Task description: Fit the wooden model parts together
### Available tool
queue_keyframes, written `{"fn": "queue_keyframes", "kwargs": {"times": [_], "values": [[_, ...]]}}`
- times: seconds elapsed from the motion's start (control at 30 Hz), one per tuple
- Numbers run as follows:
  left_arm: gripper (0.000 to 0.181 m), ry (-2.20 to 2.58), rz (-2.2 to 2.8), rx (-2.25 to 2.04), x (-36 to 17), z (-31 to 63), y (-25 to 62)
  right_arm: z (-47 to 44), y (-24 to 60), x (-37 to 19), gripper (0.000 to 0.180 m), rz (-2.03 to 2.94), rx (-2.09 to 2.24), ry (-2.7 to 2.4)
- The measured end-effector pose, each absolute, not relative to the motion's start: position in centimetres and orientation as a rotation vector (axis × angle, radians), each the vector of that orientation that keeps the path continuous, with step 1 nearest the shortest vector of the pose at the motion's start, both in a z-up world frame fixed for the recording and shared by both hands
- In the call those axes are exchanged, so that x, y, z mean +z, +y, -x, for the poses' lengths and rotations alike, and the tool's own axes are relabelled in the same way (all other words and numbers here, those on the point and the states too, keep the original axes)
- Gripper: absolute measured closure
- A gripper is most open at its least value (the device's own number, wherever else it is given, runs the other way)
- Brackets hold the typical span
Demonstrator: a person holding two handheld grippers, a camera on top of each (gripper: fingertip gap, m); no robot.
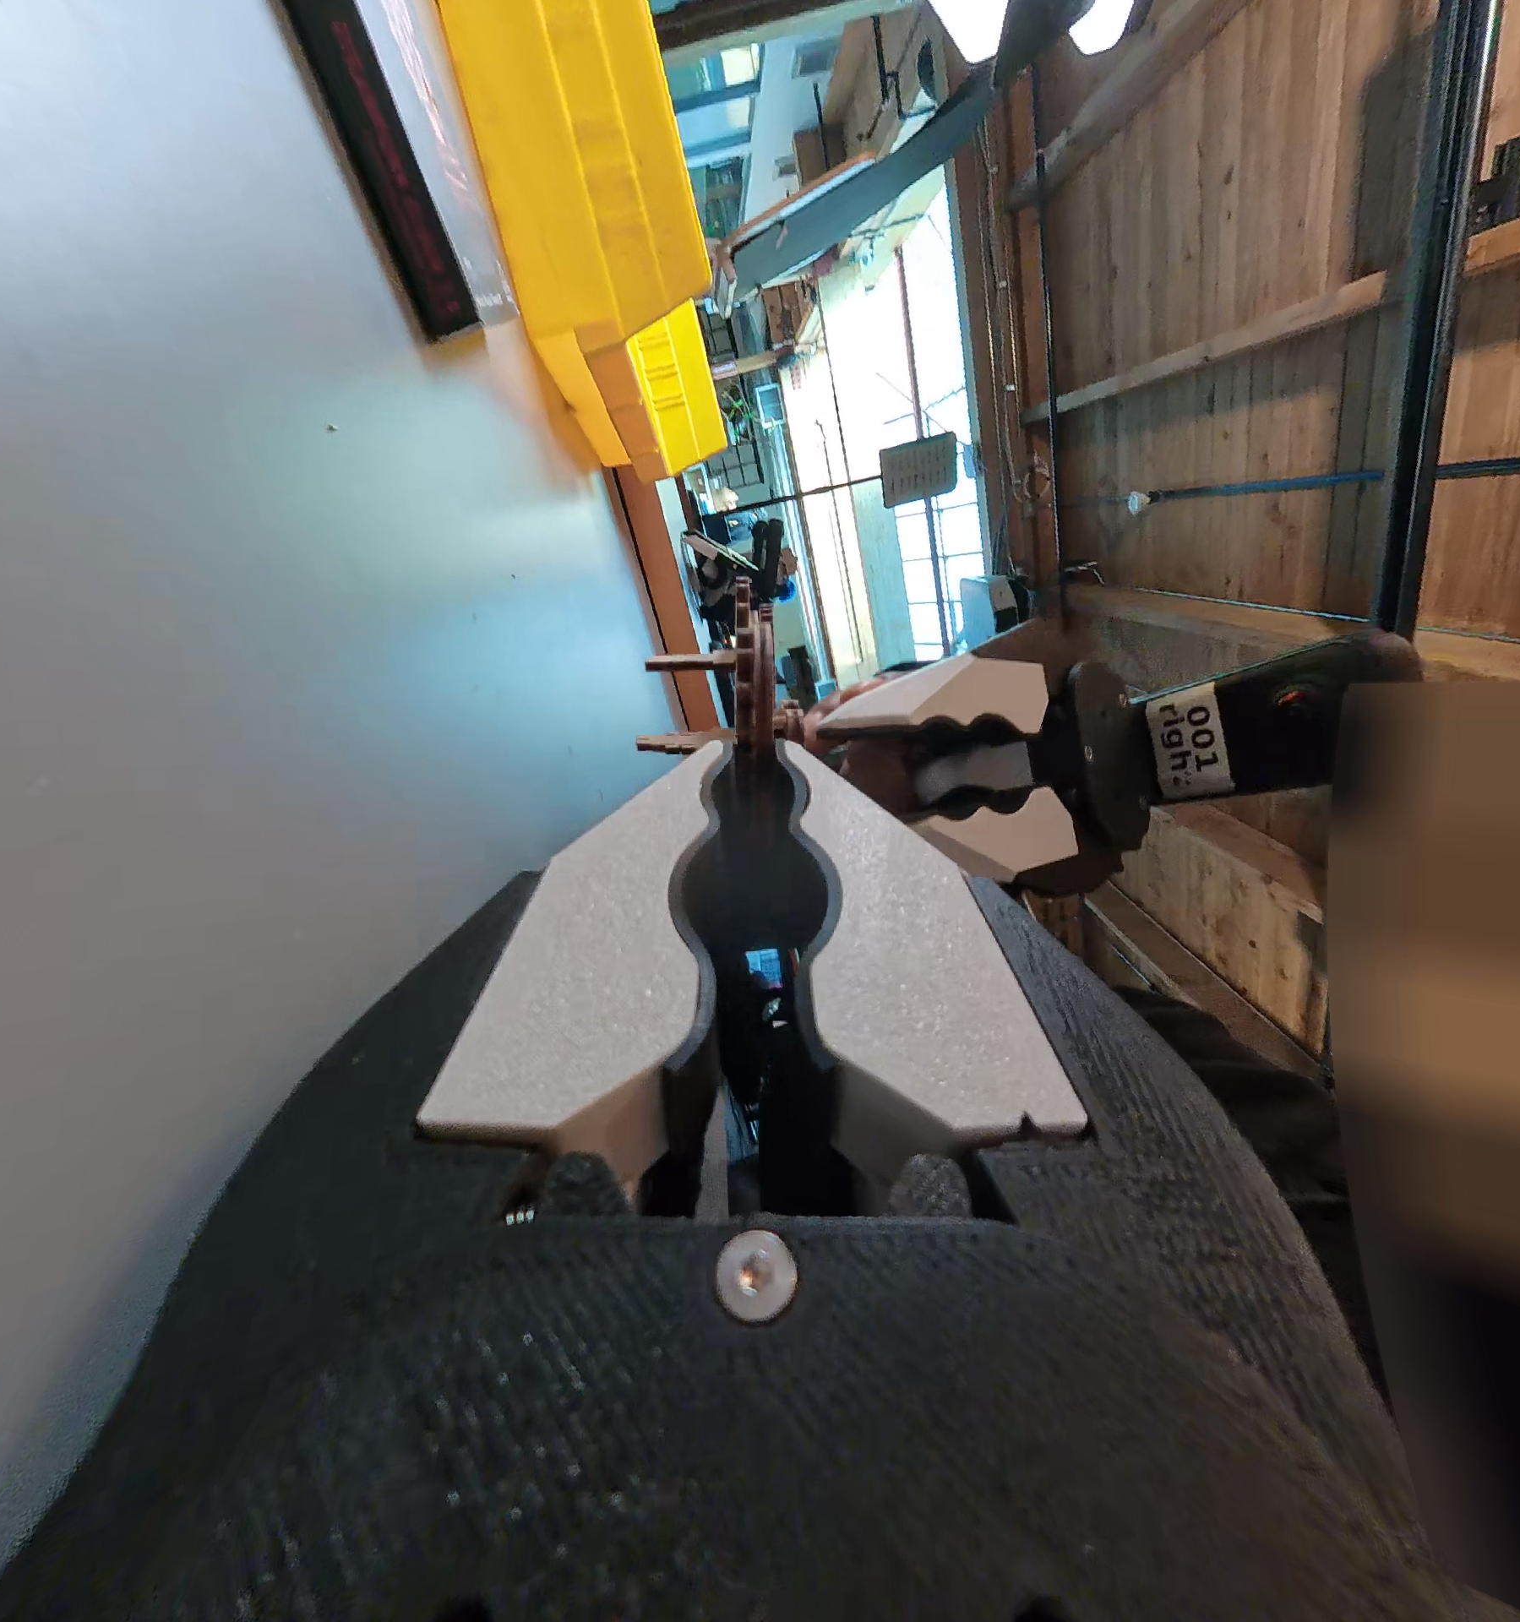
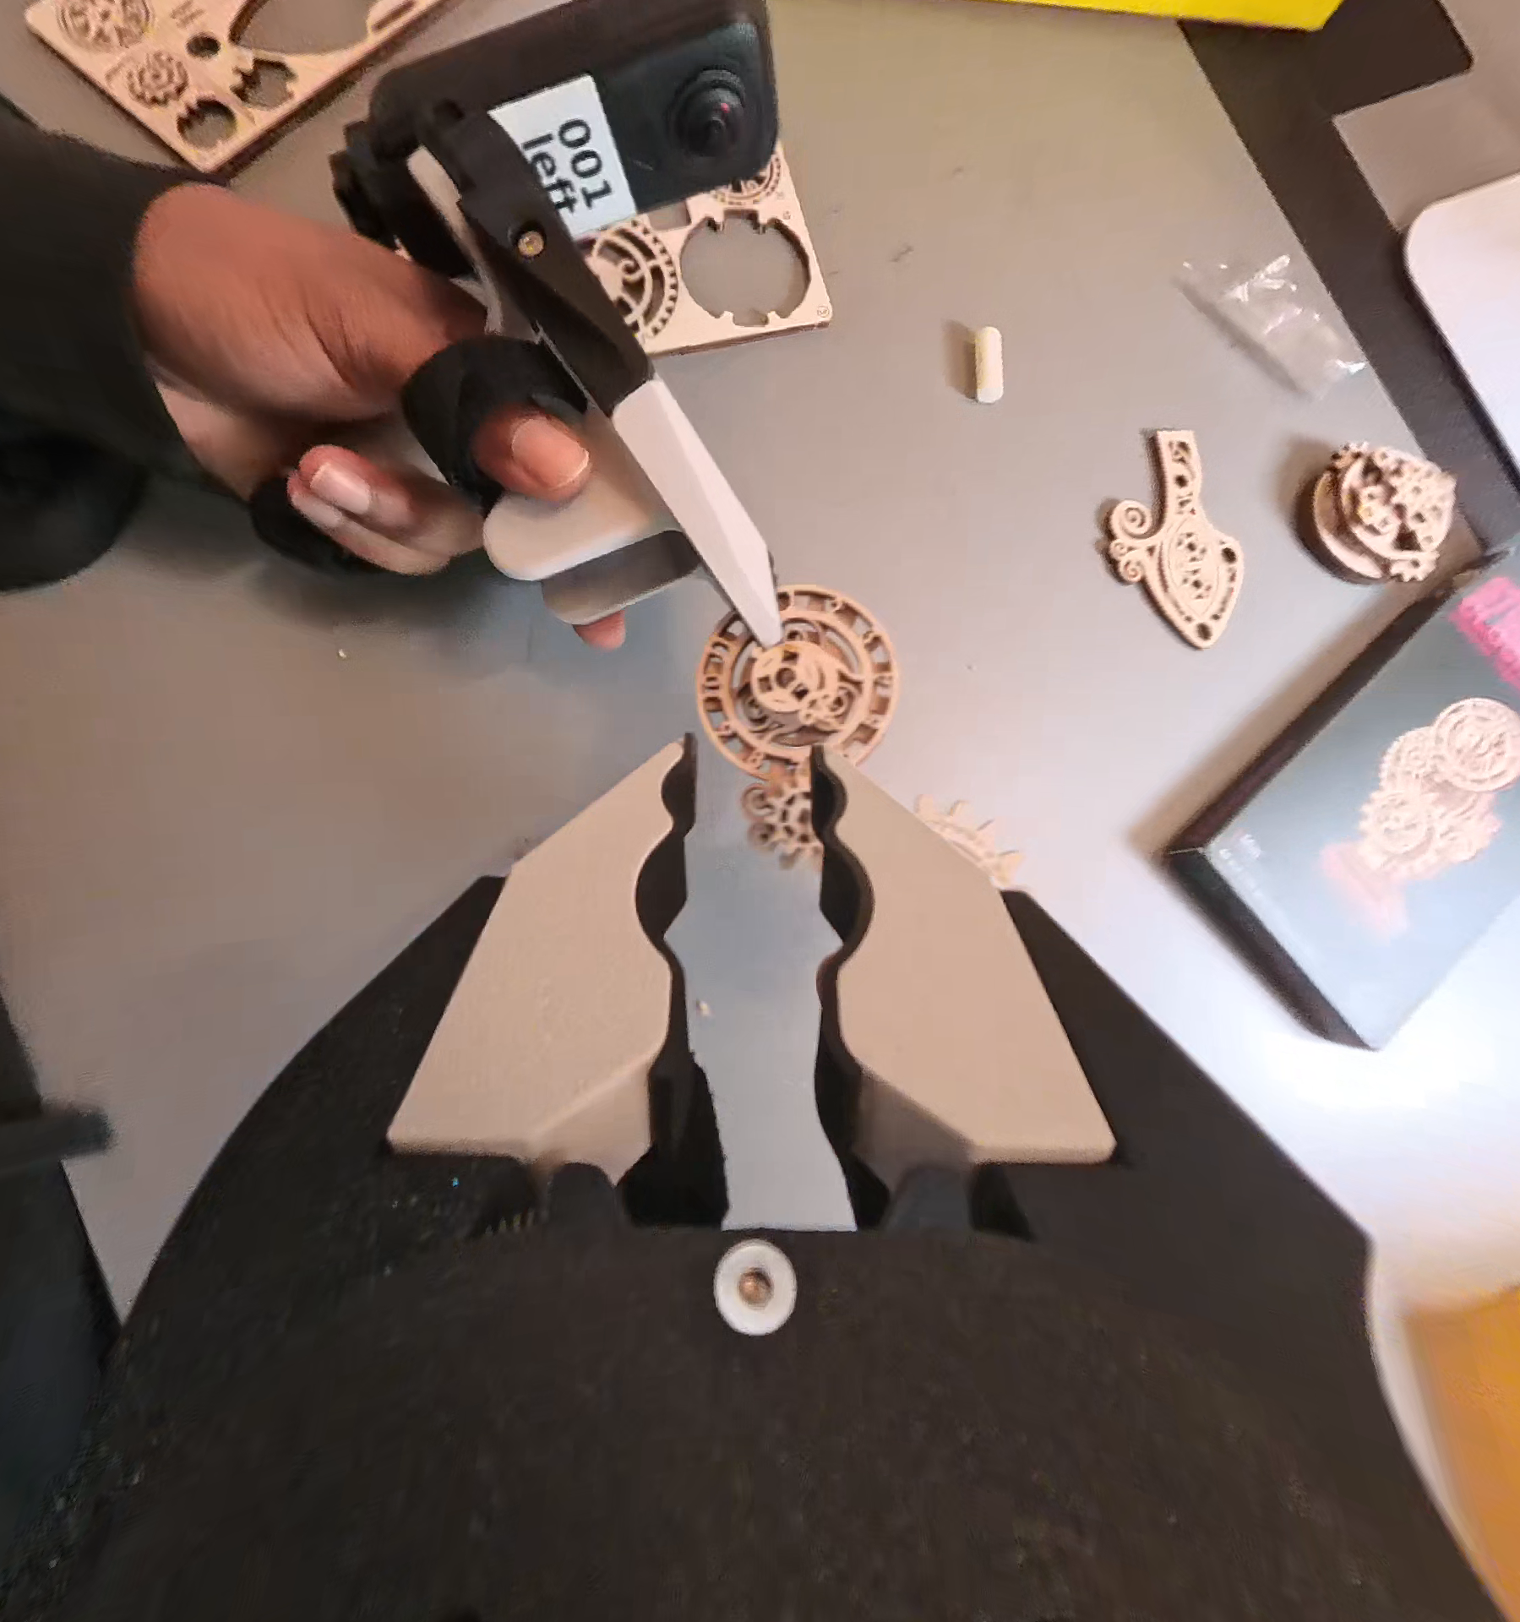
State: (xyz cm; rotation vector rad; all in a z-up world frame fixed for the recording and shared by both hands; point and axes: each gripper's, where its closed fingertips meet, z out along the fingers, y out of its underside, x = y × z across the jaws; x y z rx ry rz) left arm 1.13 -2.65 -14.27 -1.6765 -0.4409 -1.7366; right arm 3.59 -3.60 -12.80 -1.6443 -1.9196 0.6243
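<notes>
A round wooden gear assembly (image 2: pixel 813 702) is held just above the grey table (image 2: pixel 300 790). My left gripper (image 2: pixel 769 636), held by a hand (image 2: pixel 300 351), comes in from the upper left and is shut on the assembly near its hub. In the left wrist view the gripper (image 1: pixel 752 746) pinches the assembly (image 1: pixel 752 676) edge-on, with pegs sticking out toward the table. My right gripper (image 2: pixel 752 764) is open just below the assembly; a small gear (image 2: pixel 782 816) at the assembly's lower edge lies between its fingers. It also shows in the left wrist view (image 1: pixel 879 772), open.
Two punched wooden sheets (image 2: pixel 168 79) (image 2: pixel 738 272) lie at the far side. An ornate wooden piece (image 2: pixel 1177 549), a built gear drum (image 2: pixel 1375 518), a white pellet (image 2: pixel 987 362), a plastic bag (image 2: pixel 1274 316) and the kit box (image 2: pixel 1397 790) lie right. Yellow bins (image 1: pixel 589 175) stand behind. Left and right tips are no more than a few centimetres apart.
</notes>
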Motion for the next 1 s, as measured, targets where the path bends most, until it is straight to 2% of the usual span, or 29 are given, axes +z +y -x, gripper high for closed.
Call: {"fn": "queue_keyframes", "kwargs": {"times": [0.23, 0.5, 0.73, 1.0], "values": [[0.176, -0.455, 1.674, -1.675, -14.3, -1.1, -2.6, -2.4, -3.4, -14.2, 0.148, 1.726, 0.629, -1.839], [0.176, -0.479, 1.663, -1.689, -14.4, -1.0, -2.6, -1.7, -2.4, -14.3, 0.160, 1.693, 0.538, -1.863], [0.175, -0.482, 1.659, -1.703, -14.3, -1.0, -2.6, -1.6, -2.5, -14.2, 0.160, 1.618, 0.472, -1.938], [0.175, -0.409, 1.700, -1.760, -14.3, -2.3, -3.2, -2.6, -3.5, -13.2, 0.160, 1.038, 0.290, -2.437]]}}
